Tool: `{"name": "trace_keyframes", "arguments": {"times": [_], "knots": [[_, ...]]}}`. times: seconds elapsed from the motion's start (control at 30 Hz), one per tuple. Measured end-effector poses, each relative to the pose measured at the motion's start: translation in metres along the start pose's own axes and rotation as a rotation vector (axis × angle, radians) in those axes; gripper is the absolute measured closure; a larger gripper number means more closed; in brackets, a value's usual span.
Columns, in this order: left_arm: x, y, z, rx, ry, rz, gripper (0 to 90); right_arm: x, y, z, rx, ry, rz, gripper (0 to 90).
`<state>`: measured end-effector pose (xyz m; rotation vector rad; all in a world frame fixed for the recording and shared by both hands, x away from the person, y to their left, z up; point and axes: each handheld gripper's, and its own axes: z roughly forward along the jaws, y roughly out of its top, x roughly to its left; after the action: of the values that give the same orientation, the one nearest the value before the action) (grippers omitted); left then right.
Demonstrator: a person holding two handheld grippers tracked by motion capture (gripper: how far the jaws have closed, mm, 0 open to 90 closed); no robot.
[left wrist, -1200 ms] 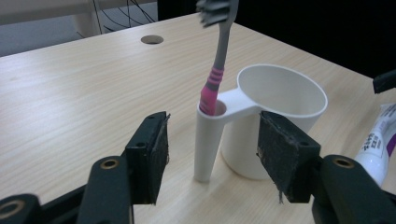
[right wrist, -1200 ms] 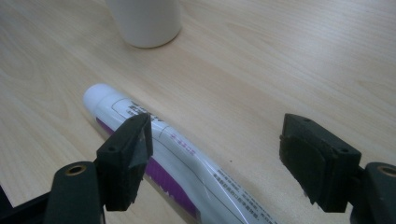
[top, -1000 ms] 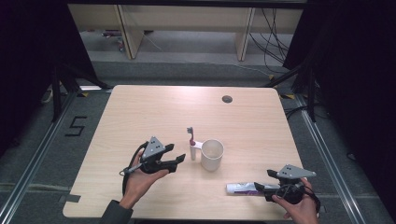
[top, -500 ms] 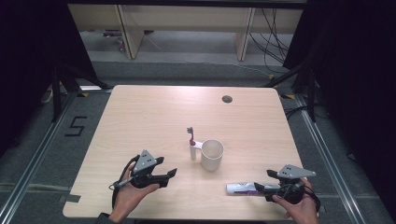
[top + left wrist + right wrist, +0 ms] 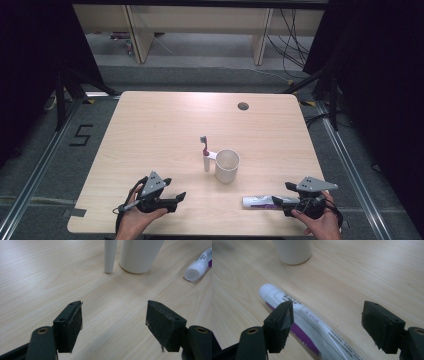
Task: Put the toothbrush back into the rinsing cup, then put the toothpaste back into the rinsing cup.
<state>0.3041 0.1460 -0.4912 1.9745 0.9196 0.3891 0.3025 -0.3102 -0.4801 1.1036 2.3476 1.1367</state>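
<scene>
A white cup (image 5: 227,165) stands near the middle of the table, with a white toothbrush (image 5: 204,156) upright against its left side, bristles on top. A white and purple toothpaste tube (image 5: 259,201) lies flat near the front edge, cap pointing left. My left gripper (image 5: 174,190) rests open at the front left, aimed at the toothbrush handle (image 5: 110,255) and cup (image 5: 140,255), with nothing between its jaws (image 5: 113,322). My right gripper (image 5: 284,196) is open, its jaws either side of the tube (image 5: 307,322) without squeezing it; the cup (image 5: 292,251) stands beyond.
The light wooden table (image 5: 150,130) has a small dark round hole (image 5: 243,106) near its far edge. Its front edge runs just below both hands. The tube's cap (image 5: 192,273) lies to the right in the left gripper view.
My left gripper has drawn back from beside the toothbrush toward the front edge and a little left, still open. The right gripper and the tube have not moved.
</scene>
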Motion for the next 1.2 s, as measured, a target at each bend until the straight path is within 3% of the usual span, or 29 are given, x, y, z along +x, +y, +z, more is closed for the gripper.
{"name": "trace_keyframes", "arguments": {"times": [0.13,0.23,0.3,0.33,0.4,0.43,0.53,0.57,0.6,0.63,0.77,0.8,0.83,0.93,1.03,1.07,1.2], "knots": [[-0.002,-0.004,-0.002,0.024,0.003,0.027,27.1,0.003,0.000,0.000,0.005,0.003,0.019,26.7],[-0.005,-0.006,-0.002,0.027,0.008,0.012,26.5,0.003,0.000,0.001,0.009,0.006,0.004,26.6],[-0.005,-0.007,-0.002,0.029,0.010,0.014,26.2,0.004,0.000,0.000,0.026,0.018,0.021,26.6],[-0.003,-0.007,-0.003,0.052,0.005,0.037,26.1,0.005,0.000,0.000,0.031,0.018,0.020,26.5],[-0.003,-0.008,-0.002,0.041,0.009,0.023,25.9,0.002,0.002,0.000,0.016,0.012,-0.032,26.2],[-0.002,-0.008,-0.003,0.052,0.010,0.031,25.9,0.003,0.003,0.000,0.027,0.016,-0.020,26.0],[-0.001,-0.009,-0.003,0.055,0.020,0.033,25.9,0.005,0.006,-0.001,0.045,0.025,-0.044,26.2],[-0.001,-0.009,-0.003,0.056,0.019,0.035,25.9,0.003,0.008,-0.001,0.048,0.027,-0.097,26.6],[-0.001,-0.009,-0.003,0.059,0.019,0.038,25.9,0.005,0.010,-0.002,0.059,0.022,-0.097,27.1],[-0.001,-0.009,-0.003,0.058,0.019,0.037,25.9,0.004,0.012,-0.003,0.065,0.026,-0.130,27.7],[0.000,-0.010,-0.004,0.073,0.032,0.048,25.9,0.008,0.019,-0.003,0.105,0.049,-0.187,30.0],[-0.002,-0.010,-0.002,0.053,0.023,0.022,25.9,0.009,0.020,-0.002,0.119,0.057,-0.209,30.3],[0.000,-0.010,-0.004,0.074,0.023,0.040,25.9,0.010,0.021,-0.002,0.141,0.068,-0.218,30.7],[-0.001,-0.011,-0.003,0.063,0.026,0.026,25.9,0.012,0.023,0.003,0.161,0.069,-0.273,32.0],[-0.001,-0.010,-0.004,0.078,0.026,0.048,25.9,0.014,0.024,0.004,0.208,0.068,-0.253,34.6],[-0.001,-0.011,-0.003,0.076,0.027,0.045,25.9,0.014,0.023,0.006,0.188,0.069,-0.248,35.7],[-0.002,-0.011,-0.002,0.069,0.019,0.043,25.9,0.012,0.024,0.001,0.191,0.070,-0.267,39.0]]}}
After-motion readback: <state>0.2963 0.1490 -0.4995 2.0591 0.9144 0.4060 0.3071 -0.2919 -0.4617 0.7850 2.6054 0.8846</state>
